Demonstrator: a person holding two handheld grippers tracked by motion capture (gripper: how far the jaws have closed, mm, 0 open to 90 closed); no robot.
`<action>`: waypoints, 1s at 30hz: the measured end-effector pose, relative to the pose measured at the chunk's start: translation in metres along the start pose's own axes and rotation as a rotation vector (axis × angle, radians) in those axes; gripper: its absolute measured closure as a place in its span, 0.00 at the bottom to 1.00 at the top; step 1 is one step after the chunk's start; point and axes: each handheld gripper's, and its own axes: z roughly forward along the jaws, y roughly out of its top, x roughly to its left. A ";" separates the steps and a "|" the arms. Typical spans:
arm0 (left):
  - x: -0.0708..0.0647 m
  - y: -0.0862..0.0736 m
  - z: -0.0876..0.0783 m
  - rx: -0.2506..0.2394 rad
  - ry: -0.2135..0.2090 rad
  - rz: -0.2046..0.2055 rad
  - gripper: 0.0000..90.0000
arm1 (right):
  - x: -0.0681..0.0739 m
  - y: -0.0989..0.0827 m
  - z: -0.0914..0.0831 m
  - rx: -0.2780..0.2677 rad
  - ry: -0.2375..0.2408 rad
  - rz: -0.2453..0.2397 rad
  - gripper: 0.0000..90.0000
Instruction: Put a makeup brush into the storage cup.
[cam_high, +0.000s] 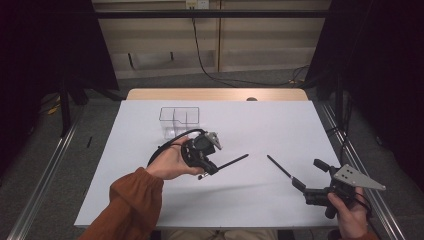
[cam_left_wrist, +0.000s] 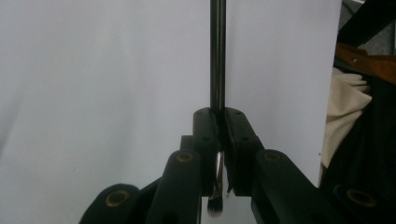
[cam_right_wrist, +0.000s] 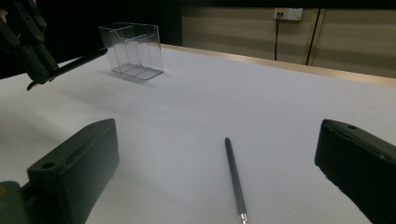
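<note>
The left tongs (cam_high: 216, 167) are pressed together on a thin black makeup brush (cam_left_wrist: 217, 56), pinching it near its bristle end; the handle projects level toward the table's (cam_high: 280, 125) right edge. The clear plastic two-compartment holder (cam_high: 179, 121) stands upright just beyond that hand, toward the far edge, mouth upward. Judgement: the brush's long axis must swing from level to upright over the holder. A second slim dark brush (cam_right_wrist: 235, 175) lies flat between the spread right tongs (cam_right_wrist: 224, 172), untouched, nearer the right hand (cam_high: 349, 212).
</note>
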 end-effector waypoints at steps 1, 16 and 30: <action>0.001 0.000 0.001 0.015 0.000 0.004 0.94 | 0.000 0.000 0.000 0.001 0.001 0.001 0.00; 0.000 -0.002 0.012 0.098 0.017 0.032 0.94 | 0.002 0.000 0.001 0.001 0.023 -0.011 0.00; 0.000 -0.006 0.010 0.082 0.006 0.012 0.94 | 0.007 0.011 0.007 -0.045 0.026 -0.021 0.03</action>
